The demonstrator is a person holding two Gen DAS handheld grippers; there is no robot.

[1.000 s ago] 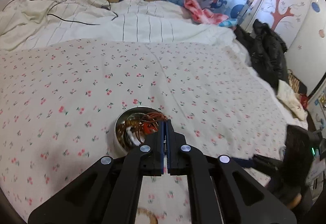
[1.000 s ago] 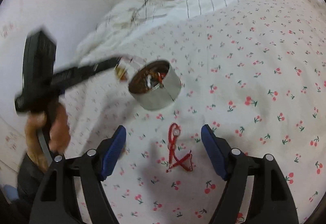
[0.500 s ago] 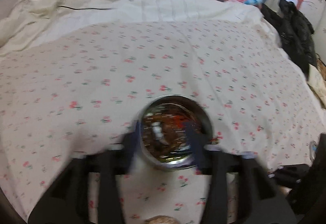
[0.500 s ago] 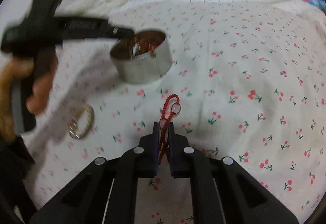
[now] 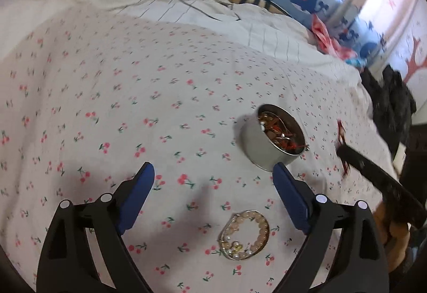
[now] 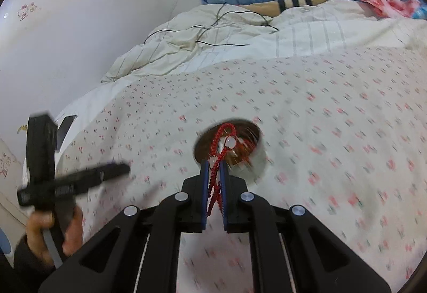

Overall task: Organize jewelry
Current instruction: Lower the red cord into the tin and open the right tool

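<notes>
A round metal tin (image 5: 269, 146) holding several pieces of jewelry stands on the cherry-print bedsheet (image 5: 133, 95). A pearl bracelet (image 5: 244, 234) lies on the sheet just in front of my left gripper (image 5: 213, 175), whose jaws are opening wide with nothing between them. My right gripper (image 6: 214, 170) is shut on a red cord bracelet (image 6: 220, 143) with clear beads, lifted off the sheet and hanging in front of the tin (image 6: 234, 151). In the left wrist view the right gripper (image 5: 344, 151) shows at the right, the red cord dangling from it.
A crumpled white duvet (image 6: 213, 34) with a black cable lies at the head of the bed. Dark clothes (image 5: 392, 103) are piled at the right bedside. A person's hand (image 6: 50, 229) holds the left gripper near the wall. Whale-print curtains hang behind.
My left gripper opened, left the tin and swung left and back toward the pearl bracelet. My right gripper shut on the red cord bracelet and raised it toward the tin.
</notes>
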